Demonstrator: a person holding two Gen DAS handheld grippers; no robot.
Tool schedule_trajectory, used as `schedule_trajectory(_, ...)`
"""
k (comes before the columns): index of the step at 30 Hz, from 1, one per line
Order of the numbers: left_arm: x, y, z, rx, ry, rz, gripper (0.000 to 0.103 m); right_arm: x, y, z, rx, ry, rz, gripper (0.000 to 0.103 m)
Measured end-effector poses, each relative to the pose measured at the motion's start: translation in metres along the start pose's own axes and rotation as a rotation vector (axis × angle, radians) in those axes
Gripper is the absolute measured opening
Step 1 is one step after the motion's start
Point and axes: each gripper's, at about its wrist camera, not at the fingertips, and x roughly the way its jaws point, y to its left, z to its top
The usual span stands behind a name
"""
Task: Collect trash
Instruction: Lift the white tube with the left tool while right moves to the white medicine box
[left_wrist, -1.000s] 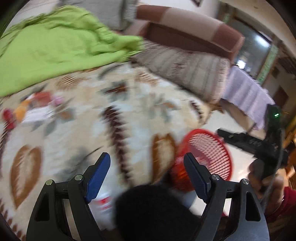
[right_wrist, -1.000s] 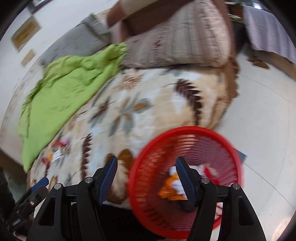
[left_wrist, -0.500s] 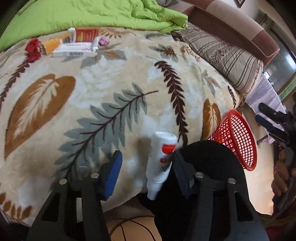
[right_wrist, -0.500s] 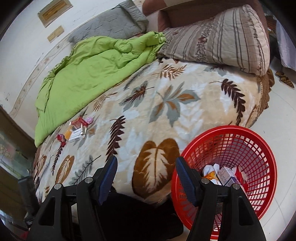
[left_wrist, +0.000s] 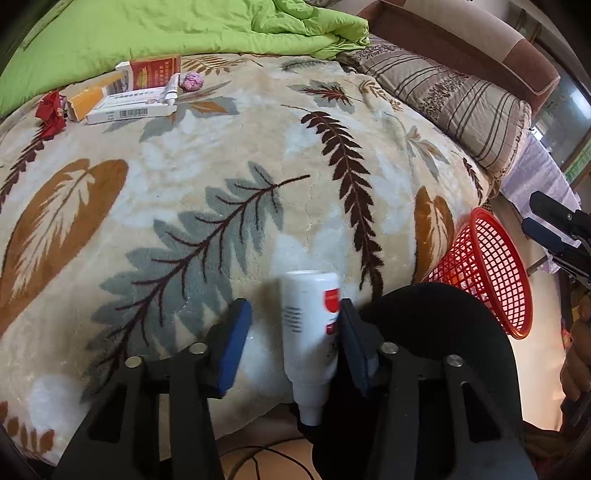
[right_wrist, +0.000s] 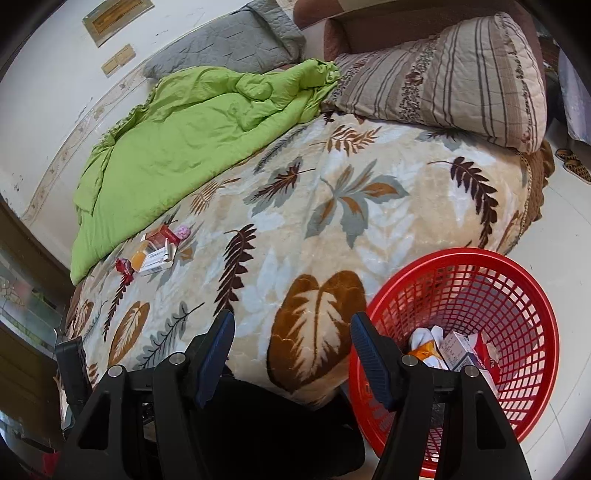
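As the left tongs (left_wrist: 291, 341) close round a white plastic bottle with a red label (left_wrist: 312, 332), the pickup is about to begin.

A second ago those tongs stood wide above the leaf-patterned plush blanket (left_wrist: 207, 155); now they sit low at the bed's near edge, right pad against the bottle, left pad not yet touching. The right tongs (right_wrist: 291, 356) hang apart and empty, just left of the red plastic mesh basket (right_wrist: 517, 295), which already holds boxes and wrappers. More trash, small cardboard boxes (left_wrist: 129, 92), lies far left on the blanket, so several trips likely remain.
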Motion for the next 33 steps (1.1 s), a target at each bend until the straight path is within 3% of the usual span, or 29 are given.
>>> schedule_trajectory(1,0.0,0.0,-0.001,0.001,-0.001,0.006,0.033,0.001,0.002,0.0,-0.002,0.002,0.005,0.071)
schedule_trajectory(2,0.001,0.001,-0.002,0.004,-0.005,0.018,0.032,0.002,0.003,0.0,-0.002,0.003,0.009,0.071)
schedule_trajectory(9,-0.007,0.011,0.001,-0.03,-0.042,0.001,0.031,0.001,0.017,0.0,-0.045,-0.008,0.025,0.071)
schedule_trajectory(17,-0.043,0.084,0.031,-0.199,-0.177,0.141,0.031,0.025,0.071,0.017,-0.201,0.016,0.111,0.071)
schedule_trajectory(23,-0.052,0.16,0.049,-0.331,-0.258,0.325,0.03,0.081,0.159,0.039,-0.432,0.087,0.22,0.071)
schedule_trajectory(26,-0.047,0.19,0.05,-0.409,-0.249,0.347,0.03,0.121,0.203,0.046,-0.532,0.146,0.275,0.071)
schedule_trajectory(30,-0.043,0.201,0.052,-0.418,-0.252,0.373,0.029,0.173,0.241,0.061,-0.549,0.187,0.289,0.067)
schedule_trajectory(33,-0.039,0.201,0.052,-0.411,-0.252,0.393,0.029,0.222,0.253,0.079,-0.487,0.217,0.237,0.063)
